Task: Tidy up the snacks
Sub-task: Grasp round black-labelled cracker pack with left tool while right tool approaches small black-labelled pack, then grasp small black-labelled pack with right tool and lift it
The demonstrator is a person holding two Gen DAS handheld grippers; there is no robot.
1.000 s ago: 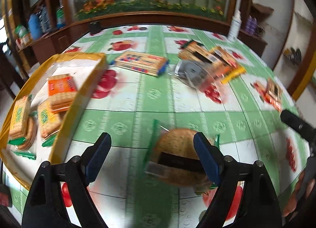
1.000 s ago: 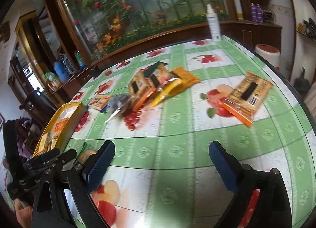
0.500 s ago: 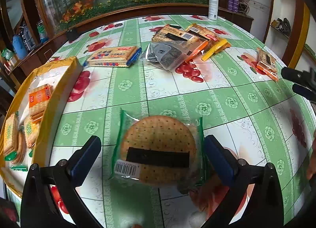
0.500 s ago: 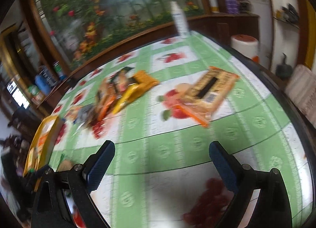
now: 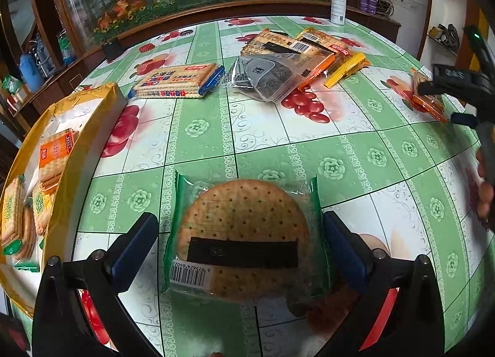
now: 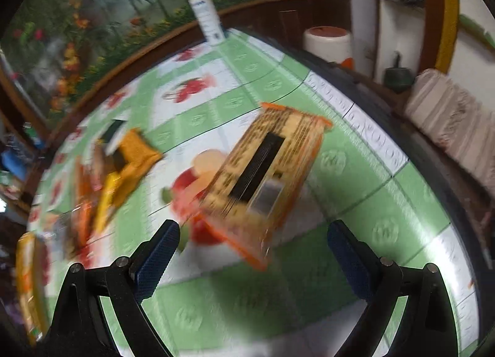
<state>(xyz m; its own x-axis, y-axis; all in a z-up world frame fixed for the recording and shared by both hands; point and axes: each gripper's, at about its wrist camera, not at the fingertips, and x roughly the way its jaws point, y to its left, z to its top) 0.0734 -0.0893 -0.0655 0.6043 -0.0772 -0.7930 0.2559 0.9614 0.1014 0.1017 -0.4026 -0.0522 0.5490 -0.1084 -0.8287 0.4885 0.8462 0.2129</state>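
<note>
A round cracker pack (image 5: 244, 239) in clear green-edged wrap lies on the tablecloth between the open fingers of my left gripper (image 5: 241, 251), which straddle it without closing. A yellow box (image 5: 77, 152) at the left holds several cracker packs. My right gripper (image 6: 253, 261) is open and empty, just short of an orange cracker pack (image 6: 263, 177) near the table's right edge; this view is blurred. The right gripper also shows in the left wrist view (image 5: 458, 100), by that orange pack (image 5: 428, 100).
A blue-ended cracker pack (image 5: 176, 81), a grey seed bag (image 5: 266, 78) and orange and yellow packs (image 5: 312, 47) lie across the far table. A white spray bottle (image 5: 338, 1) stands at the back edge. The table's right edge (image 6: 402, 128) is close to the orange pack.
My left gripper has come closer over the round cracker pack, which now sits between its fingers. My right gripper has swung right and forward to the orange pack.
</note>
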